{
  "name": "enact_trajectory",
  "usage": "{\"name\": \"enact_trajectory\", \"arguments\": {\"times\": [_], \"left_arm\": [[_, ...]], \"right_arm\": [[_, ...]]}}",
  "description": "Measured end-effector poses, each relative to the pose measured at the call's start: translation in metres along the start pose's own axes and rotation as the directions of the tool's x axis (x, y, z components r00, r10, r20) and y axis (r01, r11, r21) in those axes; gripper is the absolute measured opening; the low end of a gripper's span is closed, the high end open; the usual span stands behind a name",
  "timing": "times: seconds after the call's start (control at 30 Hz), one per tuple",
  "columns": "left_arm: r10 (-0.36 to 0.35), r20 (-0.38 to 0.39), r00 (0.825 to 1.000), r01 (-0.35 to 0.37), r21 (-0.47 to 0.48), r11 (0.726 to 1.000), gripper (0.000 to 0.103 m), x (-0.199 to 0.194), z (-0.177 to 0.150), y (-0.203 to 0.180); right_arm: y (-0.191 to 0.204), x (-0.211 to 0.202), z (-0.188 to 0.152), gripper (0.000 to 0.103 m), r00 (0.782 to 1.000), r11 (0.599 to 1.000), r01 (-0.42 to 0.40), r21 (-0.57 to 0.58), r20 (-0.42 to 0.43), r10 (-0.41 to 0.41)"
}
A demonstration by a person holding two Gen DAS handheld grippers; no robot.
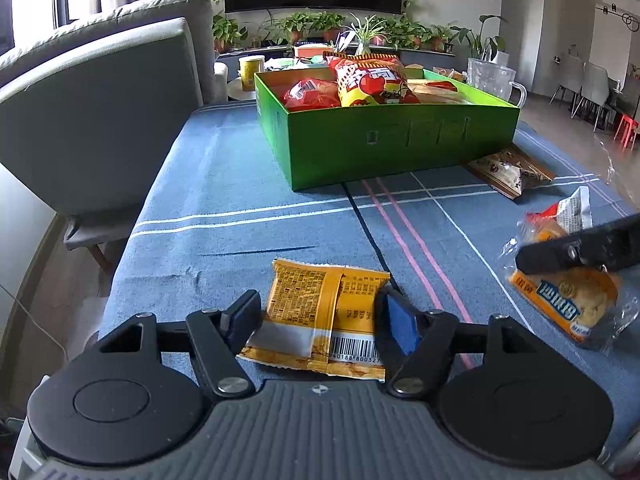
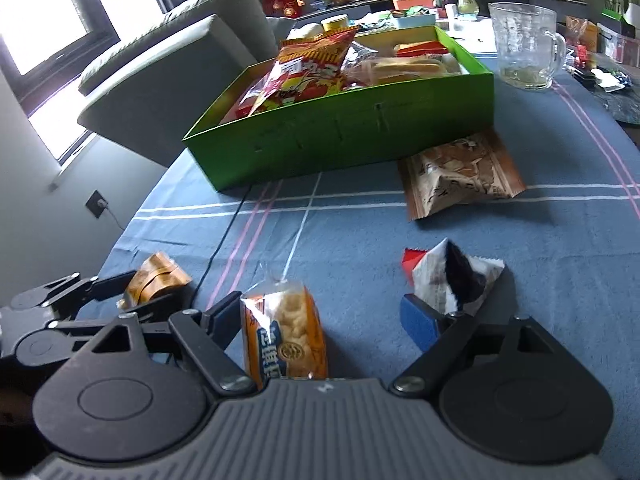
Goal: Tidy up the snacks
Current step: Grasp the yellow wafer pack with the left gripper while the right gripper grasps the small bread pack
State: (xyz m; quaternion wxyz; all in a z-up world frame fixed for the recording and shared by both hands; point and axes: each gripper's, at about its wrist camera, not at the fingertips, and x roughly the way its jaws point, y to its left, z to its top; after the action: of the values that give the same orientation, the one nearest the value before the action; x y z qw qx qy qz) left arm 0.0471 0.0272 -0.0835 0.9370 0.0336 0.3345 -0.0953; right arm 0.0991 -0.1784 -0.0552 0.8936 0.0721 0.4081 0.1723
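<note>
left wrist view: the green box (image 1: 384, 140) sits on the blue striped cloth (image 1: 240, 208), and everything else is told from it. inside the box, a red bag (image 1: 308, 94) lies on the left, a red and yellow chip bag (image 1: 370, 82) stands in the middle, and pale wrapped buns (image 1: 436, 90) lie on the right. a brown packet (image 1: 510, 172) pokes out from under the box's near right corner. well in front of the box, the left gripper (image 1: 320, 316) has its pads on both sides of a yellow packet (image 1: 324, 312), squeezing its edges, so it is grasping the yellow packet. in front of the box and off to the right, the right gripper (image 2: 320, 320) is spread wide. an orange bun bag (image 2: 286, 332) stands between its fingers, leaning by the left one, with a gap on the right, so it is not pinched. a white and red wrapper (image 2: 452, 276) lies just past its right finger.
</note>
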Motion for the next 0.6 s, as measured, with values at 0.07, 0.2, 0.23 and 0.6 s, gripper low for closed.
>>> {"name": "enact_trajectory", "arguments": {"times": [0.07,0.2,0.23,0.6], "left_arm": [[0.0,0.001,1.0,0.0,-0.001,1.0,0.058,-0.001,0.0,0.0],[-0.013,0.003,1.0,0.013,-0.014,1.0,0.049,-0.007,0.002,-0.002],[-0.015,0.016,1.0,0.016,-0.017,1.0,0.049,-0.01,0.003,-0.002],[-0.06,0.138,0.989,0.06,0.006,0.998,0.049,-0.038,0.032,-0.021]], "right_arm": [[0.003,-0.002,-0.004,0.067,1.0,1.0,-0.008,-0.015,-0.006,0.008],[0.009,-0.001,-0.006,0.067,1.0,0.999,-0.004,-0.044,-0.003,0.004],[0.008,-0.001,-0.006,0.067,1.0,0.999,0.002,-0.045,-0.001,-0.002],[0.006,-0.015,0.005,0.044,0.997,1.0,0.024,-0.009,0.07,-0.023]]}}
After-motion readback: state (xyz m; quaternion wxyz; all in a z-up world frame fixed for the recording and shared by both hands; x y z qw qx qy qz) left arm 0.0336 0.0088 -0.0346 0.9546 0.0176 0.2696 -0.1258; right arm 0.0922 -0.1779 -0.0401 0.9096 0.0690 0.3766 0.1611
